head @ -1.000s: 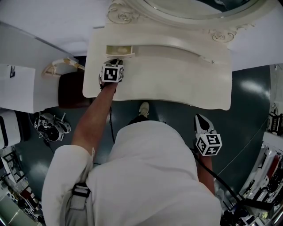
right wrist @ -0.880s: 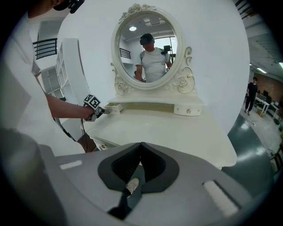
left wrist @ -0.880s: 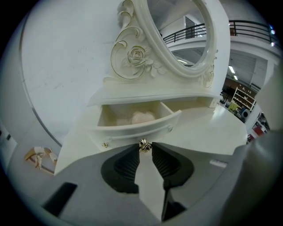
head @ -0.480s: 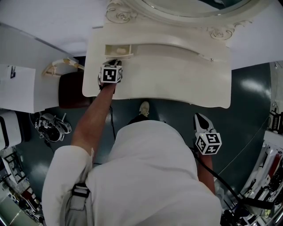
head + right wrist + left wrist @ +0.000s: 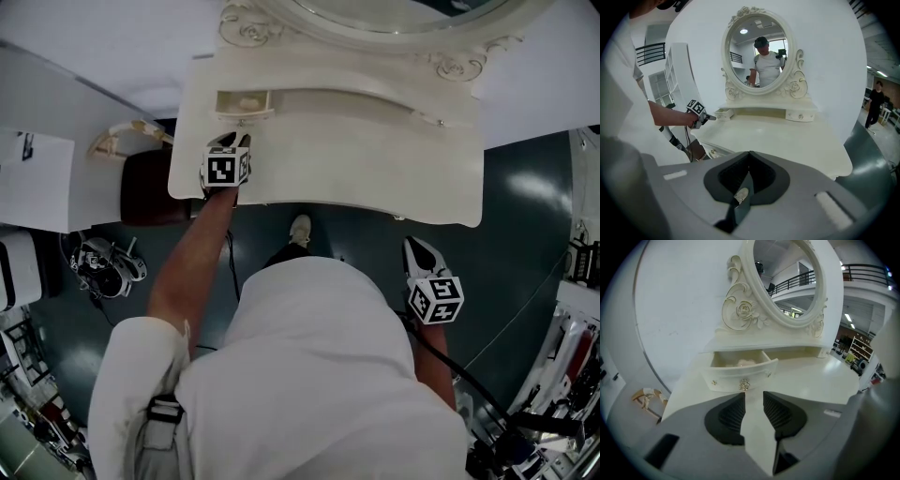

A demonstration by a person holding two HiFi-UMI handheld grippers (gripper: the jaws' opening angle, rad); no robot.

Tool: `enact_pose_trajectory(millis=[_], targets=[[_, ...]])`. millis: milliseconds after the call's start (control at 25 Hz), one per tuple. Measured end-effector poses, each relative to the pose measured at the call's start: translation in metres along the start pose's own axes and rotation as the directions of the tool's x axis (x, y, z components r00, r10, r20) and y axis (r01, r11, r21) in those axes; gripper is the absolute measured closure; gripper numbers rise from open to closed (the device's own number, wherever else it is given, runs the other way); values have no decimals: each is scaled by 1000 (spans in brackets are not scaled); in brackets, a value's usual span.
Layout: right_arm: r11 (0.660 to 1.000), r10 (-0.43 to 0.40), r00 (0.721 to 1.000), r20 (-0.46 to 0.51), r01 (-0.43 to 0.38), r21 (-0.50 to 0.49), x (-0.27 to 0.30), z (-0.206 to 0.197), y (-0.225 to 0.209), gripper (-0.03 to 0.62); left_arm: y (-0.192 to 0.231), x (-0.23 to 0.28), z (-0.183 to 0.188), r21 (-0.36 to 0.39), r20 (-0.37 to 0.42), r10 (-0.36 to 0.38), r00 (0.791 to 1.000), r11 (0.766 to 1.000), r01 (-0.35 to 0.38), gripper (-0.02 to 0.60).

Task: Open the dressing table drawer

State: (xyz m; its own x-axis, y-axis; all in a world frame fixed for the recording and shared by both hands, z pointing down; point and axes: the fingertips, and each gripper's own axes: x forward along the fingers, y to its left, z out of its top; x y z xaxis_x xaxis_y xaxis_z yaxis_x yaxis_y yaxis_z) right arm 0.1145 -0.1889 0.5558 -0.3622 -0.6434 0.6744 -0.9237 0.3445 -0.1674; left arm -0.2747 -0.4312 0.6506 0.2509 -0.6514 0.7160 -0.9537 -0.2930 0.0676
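Jaws of the left gripper (image 5: pixel 753 397) are standing apart, having just been opening, and nothing is sitting between them; only the pale tabletop is showing through the gap. The gripper is pointing down at an angle over the left end of the dressing table (image 5: pixel 375 159), its tips just short of the drawer (image 5: pixel 740 376) and clear of the ornate metal knob (image 5: pixel 744 385) at the middle of the drawer front. That small left drawer, under the shelf below the oval mirror (image 5: pixel 787 282), is standing pulled partway out, and something pale (image 5: pixel 746 363) is lying inside it; what it is cannot be told. The matching small drawer on the right (image 5: pixel 800 115) is sitting flush and closed.

Off the table's right front corner, the right gripper (image 5: pixel 749 157) is hanging over the dark floor, well apart from the furniture, with its jaws pressed together and gripping nothing.
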Motion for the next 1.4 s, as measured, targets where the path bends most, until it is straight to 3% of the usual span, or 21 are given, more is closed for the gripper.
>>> enact_pose_trajectory(millis=[240, 720, 1160, 1400], targets=[[999, 47, 999, 15, -46, -24, -12, -14, -3, 592, -45, -46, -22, -22, 40, -40, 998, 999, 41, 581], [983, 156, 987, 46, -150, -110, -66, -59, -14, 594, -207, -157, -75, -16, 106, -199, 974, 979, 201, 580], [946, 277, 960, 37, -266, -185, -133, -130, -9, 594, -376, -259, -139, 99, 96, -354, 930, 933, 345, 580], [923, 322, 946, 32, -307, -234, -163, -160, 2, 594, -431, -308, -174, 130, 86, -396, 914, 914, 384, 580]])
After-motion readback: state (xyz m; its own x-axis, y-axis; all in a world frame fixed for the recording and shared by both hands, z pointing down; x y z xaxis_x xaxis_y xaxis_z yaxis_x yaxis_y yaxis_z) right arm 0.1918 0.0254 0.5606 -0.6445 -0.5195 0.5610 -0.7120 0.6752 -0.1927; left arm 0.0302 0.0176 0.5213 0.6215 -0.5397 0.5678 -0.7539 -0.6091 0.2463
